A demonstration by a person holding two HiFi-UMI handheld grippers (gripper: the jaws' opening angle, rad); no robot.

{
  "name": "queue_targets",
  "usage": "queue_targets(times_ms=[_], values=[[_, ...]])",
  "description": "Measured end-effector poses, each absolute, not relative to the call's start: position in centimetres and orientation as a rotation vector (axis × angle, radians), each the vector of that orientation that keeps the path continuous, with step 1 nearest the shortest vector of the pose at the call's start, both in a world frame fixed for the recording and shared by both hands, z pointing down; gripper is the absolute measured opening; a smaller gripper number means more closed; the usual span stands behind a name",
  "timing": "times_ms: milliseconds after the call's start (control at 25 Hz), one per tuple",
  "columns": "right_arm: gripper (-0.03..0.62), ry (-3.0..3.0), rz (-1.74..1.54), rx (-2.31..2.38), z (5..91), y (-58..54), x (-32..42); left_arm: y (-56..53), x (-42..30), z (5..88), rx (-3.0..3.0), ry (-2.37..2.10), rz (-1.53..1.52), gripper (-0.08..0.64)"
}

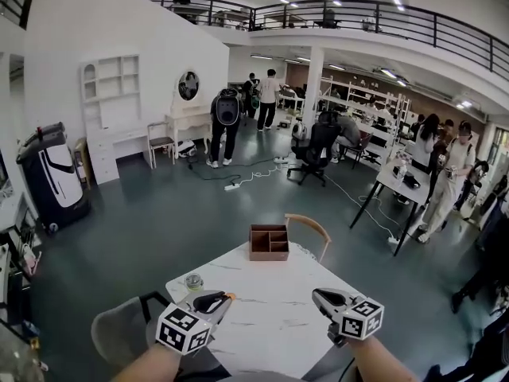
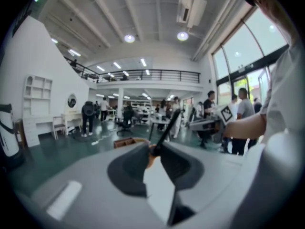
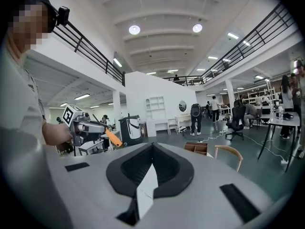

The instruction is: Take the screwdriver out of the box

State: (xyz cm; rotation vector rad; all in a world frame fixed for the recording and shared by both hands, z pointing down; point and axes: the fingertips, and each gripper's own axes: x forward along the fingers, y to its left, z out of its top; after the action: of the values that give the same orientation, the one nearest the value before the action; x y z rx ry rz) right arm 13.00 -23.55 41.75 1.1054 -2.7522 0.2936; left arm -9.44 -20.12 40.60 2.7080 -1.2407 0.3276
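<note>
The screwdriver has an orange handle and a dark shaft. My left gripper is shut on it above the near left of the white table. In the left gripper view the jaws pinch the orange handle and the dark shaft slants up to the right. The right gripper view shows the screwdriver sticking out of the left gripper. The brown wooden box stands at the table's far edge with its compartments open upward. My right gripper is shut and empty over the near right, its jaw tips together.
A small round glass jar sits on the table's left corner. A wooden chair stands behind the box and a grey chair at the near left. Beyond are dark green floor, desks and several people.
</note>
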Motion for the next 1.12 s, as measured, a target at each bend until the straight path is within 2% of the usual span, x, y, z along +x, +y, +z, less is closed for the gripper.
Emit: queue_targets(times_ms=[320, 1120], values=[[0.008, -2.814, 0.353, 1.082, 42.1, -24.8, 15.6, -19.6, -7.4, 40.2, 2.672, -1.273, 0.360, 0.078], [0.006, -2.816, 0.377, 1.084, 43.2, -25.6, 14.7, -19.9, -8.3, 40.5, 2.655, -1.264, 0.313, 0.078]])
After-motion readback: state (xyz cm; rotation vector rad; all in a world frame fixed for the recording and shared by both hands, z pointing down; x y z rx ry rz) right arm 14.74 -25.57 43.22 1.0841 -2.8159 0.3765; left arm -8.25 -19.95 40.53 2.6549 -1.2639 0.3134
